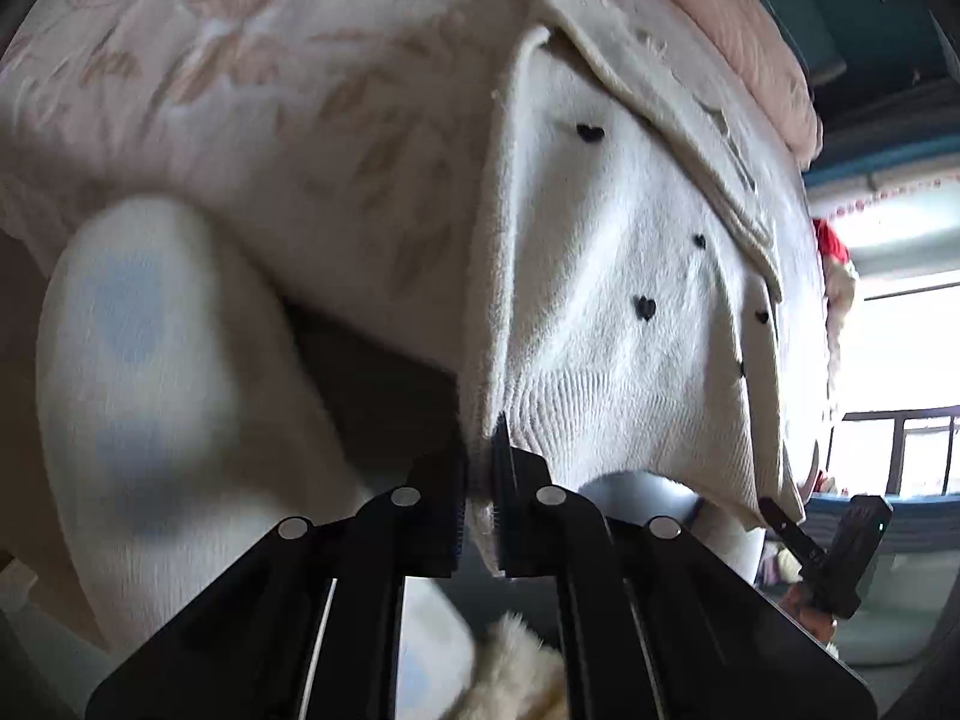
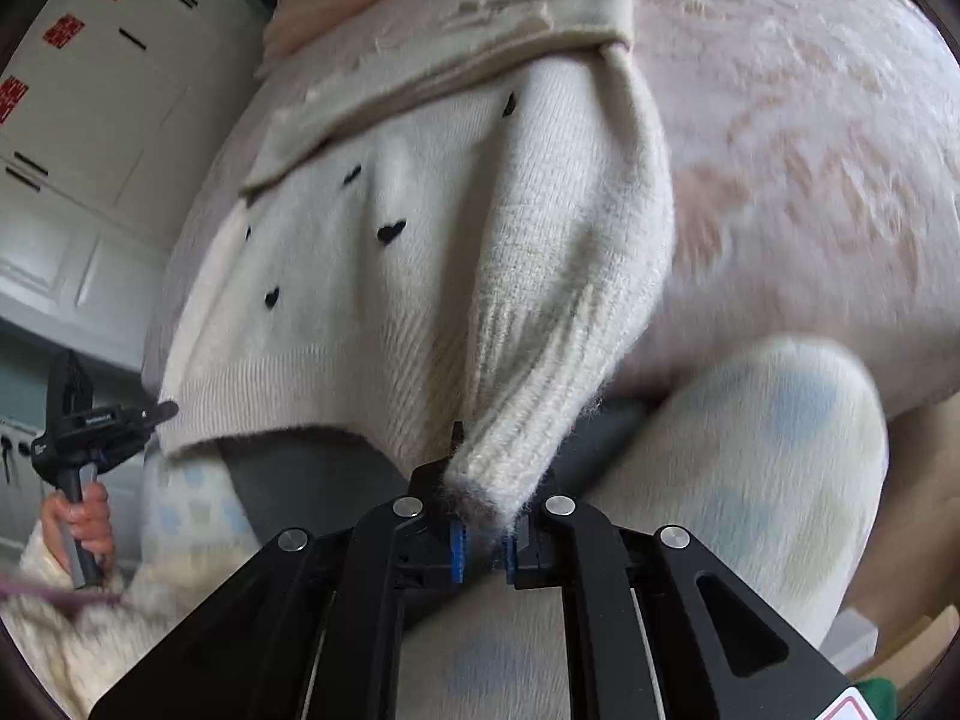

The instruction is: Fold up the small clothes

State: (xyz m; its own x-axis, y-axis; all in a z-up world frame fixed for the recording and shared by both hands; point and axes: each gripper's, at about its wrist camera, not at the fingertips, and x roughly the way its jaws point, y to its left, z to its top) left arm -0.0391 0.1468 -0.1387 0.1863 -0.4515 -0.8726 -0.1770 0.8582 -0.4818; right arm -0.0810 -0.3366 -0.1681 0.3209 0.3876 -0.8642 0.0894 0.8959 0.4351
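Claw (image 2: 480,516) pinching unlabelled white cardigan (image 2: 372,300)

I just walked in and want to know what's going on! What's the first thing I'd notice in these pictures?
A fluffy white sweater dotted with little black hearts fills the middle, lying on a pink flowery blanket. The right claw pinches the ribbed sleeve cuff, and the left claw pinches the sweater's bottom hem corner.
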